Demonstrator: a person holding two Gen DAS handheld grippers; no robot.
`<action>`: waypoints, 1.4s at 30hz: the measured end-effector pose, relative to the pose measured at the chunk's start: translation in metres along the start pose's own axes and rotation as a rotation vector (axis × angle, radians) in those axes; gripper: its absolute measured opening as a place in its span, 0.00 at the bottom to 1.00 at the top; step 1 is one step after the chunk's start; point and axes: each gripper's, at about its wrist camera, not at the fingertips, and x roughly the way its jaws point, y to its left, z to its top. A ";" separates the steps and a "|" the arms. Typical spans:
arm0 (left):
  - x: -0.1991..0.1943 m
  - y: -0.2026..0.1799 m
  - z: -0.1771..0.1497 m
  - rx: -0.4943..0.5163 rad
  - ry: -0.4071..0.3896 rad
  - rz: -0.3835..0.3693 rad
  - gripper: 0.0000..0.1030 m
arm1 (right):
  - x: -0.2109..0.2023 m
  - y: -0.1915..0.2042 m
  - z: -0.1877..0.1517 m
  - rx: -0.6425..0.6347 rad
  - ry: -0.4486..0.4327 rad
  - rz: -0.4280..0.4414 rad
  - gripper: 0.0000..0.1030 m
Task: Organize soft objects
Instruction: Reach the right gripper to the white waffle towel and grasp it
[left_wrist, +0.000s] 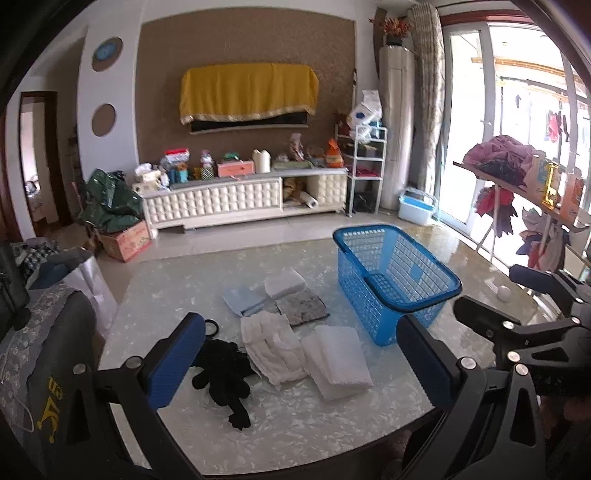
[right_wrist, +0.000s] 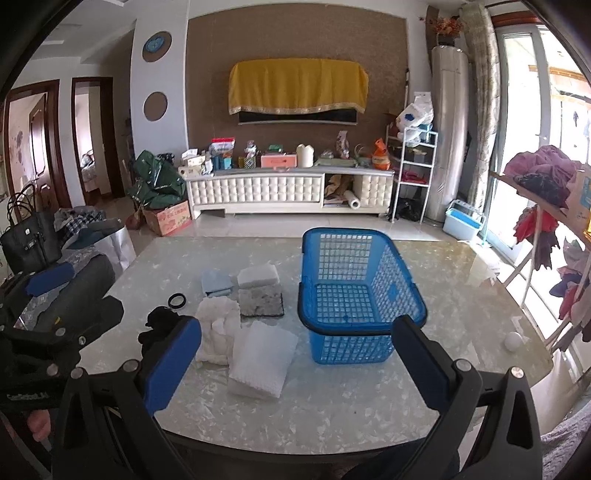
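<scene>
Progress: pretty much at square one by my guess. The blue basket (right_wrist: 360, 295) has nothing in it that I can see, and all the soft stuff sits out on the tabletop (right_wrist: 332, 413).

Left to do: everything, I reckon. Six pieces to get into that basket, if that's where they go.

My left fingers (left_wrist: 299, 354): spread wide, holding nothing, hovering over the near pile.

My right fingers (right_wrist: 295, 362): same deal, wide apart and bare.

Where the soft things are: bunched just left of the basket, some touching or overlapping.

Looks: folded white towel (left_wrist: 338, 362) nearest me, waffle-ish texture. Rumpled white cloth (left_wrist: 271, 343) beside it. Black gloves (left_wrist: 225, 376), floppy, furthest left. Behind those a grey speckled cloth (left_wrist: 303, 306), a pale blue folded cloth (left_wrist: 243, 299) and a white folded pad (left_wrist: 285, 282).

Odd one out: a small black ring (left_wrist: 211, 326) by the gloves, doesn't look soft.
</scene>
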 end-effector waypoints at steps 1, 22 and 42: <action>0.002 0.001 0.001 0.002 0.012 -0.006 1.00 | 0.004 0.001 0.002 0.001 0.011 0.014 1.00; 0.098 0.082 -0.030 -0.058 0.370 0.038 1.00 | 0.116 0.044 -0.018 -0.042 0.391 0.196 1.00; 0.207 0.137 -0.089 -0.112 0.638 0.048 1.00 | 0.183 0.043 -0.046 -0.048 0.584 0.170 0.99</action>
